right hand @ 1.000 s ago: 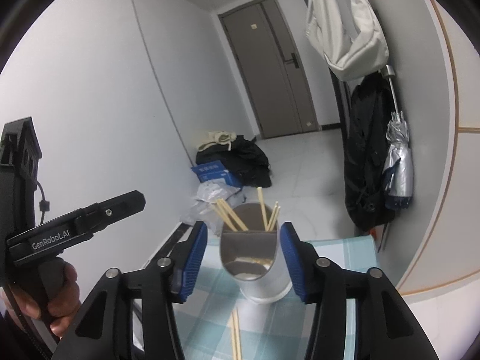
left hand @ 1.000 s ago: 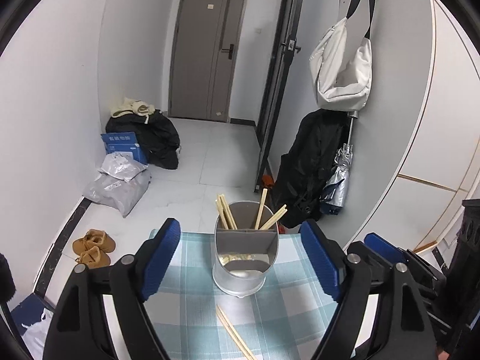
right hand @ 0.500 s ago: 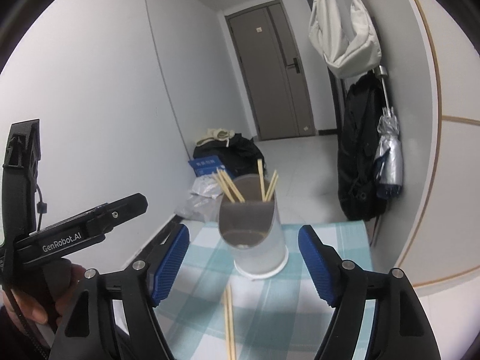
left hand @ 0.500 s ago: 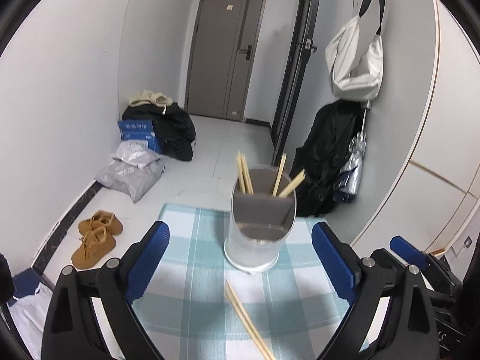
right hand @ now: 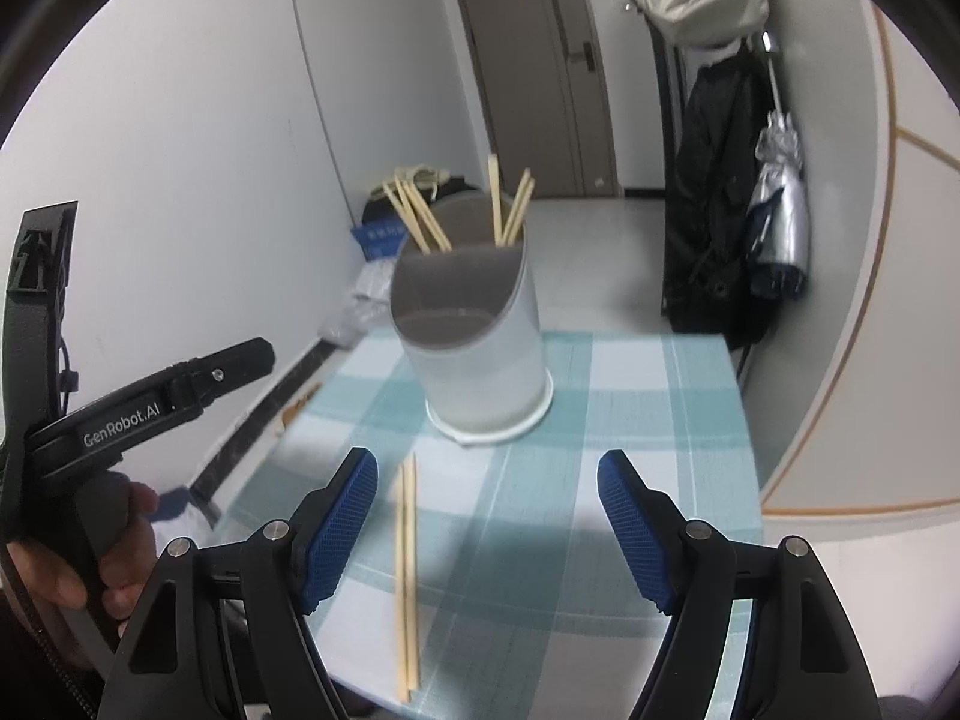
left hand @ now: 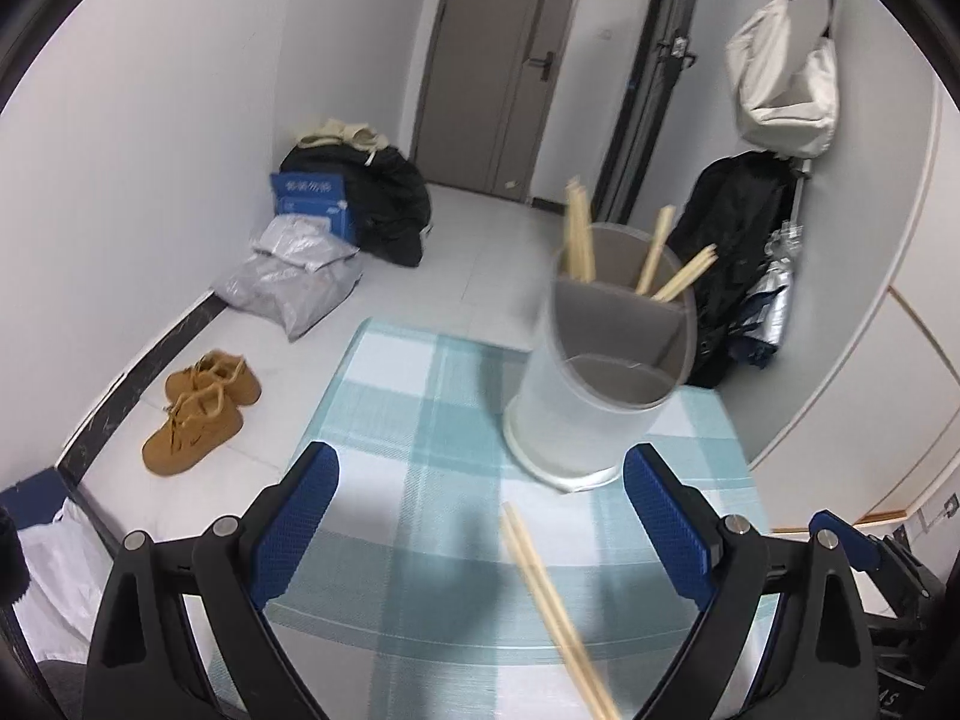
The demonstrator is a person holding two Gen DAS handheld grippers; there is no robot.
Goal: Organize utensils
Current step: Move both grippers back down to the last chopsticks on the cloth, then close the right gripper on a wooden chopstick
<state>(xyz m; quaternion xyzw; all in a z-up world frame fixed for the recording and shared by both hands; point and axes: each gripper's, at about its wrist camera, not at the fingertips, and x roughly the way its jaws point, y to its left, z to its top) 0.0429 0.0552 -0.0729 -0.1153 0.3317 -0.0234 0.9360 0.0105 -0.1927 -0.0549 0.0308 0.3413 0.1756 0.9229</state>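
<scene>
Both grippers, left (left hand: pixel 480 531) and right (right hand: pixel 487 519), are hanging released (nothing between jaws) over chopsticks (right hand: pixel 407 570) lying just before the holder (right hand: pixel 474 336); next, I judge, one needs closing on them.

Pale wooden chopsticks (right hand: pixel 407 576), matt plastic holder (right hand: pixel 480 354), woven checked cloth (left hand: pixel 420 420).

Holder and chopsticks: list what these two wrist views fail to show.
- Left wrist view: the loose chopsticks are blurred and run off the bottom edge, so their near ends are unseen.
- Both views: the lower ends of the chopsticks standing in the holder are hidden by its wall and divider, and blur makes an exact count uncertain.
- Left wrist view: the right gripper shows only as a sliver at the right edge.
- Neither view shows the table's near edge.
</scene>
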